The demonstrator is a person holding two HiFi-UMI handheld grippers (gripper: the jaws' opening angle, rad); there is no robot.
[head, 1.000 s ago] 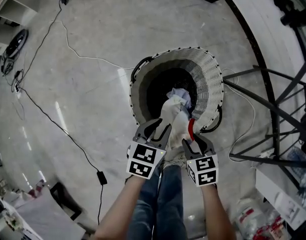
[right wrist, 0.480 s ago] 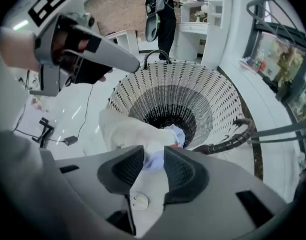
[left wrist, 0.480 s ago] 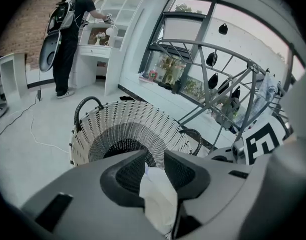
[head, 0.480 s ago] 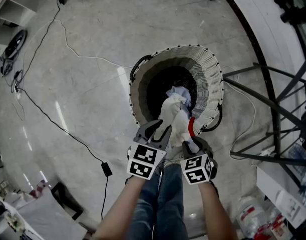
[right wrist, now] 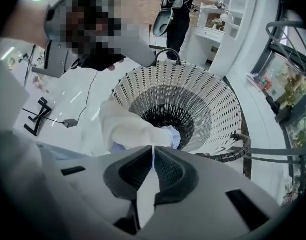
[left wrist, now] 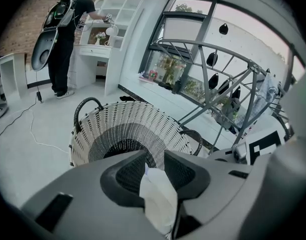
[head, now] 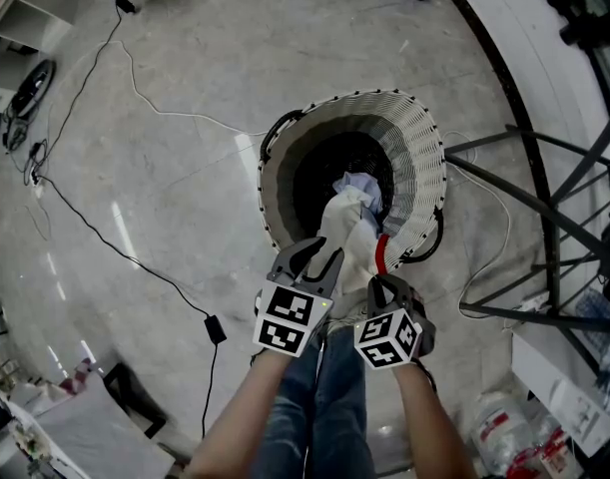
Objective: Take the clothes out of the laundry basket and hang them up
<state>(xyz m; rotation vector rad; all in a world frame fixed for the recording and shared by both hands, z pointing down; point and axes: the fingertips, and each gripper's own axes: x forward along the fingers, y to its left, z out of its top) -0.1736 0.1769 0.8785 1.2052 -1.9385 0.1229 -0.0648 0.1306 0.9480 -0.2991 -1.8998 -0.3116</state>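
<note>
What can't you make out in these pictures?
Kind of white garment: head view, bunched up.
Rest of the load in the laundry basket: head view, hidden by that garment and the dark inside; only a pale blue piece shows.
Drying rack: head view, cut by the right edge.
Red item at the basket rim: head view, too small to name.

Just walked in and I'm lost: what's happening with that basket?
A person has a white garment partly lifted out of the woven laundry basket on the floor, with a handheld claw in each hand. The left claw is clamped on the cloth, and the right claw has just closed on it too. The garment's far end hangs into the basket; it isn't hung up yet.
</note>
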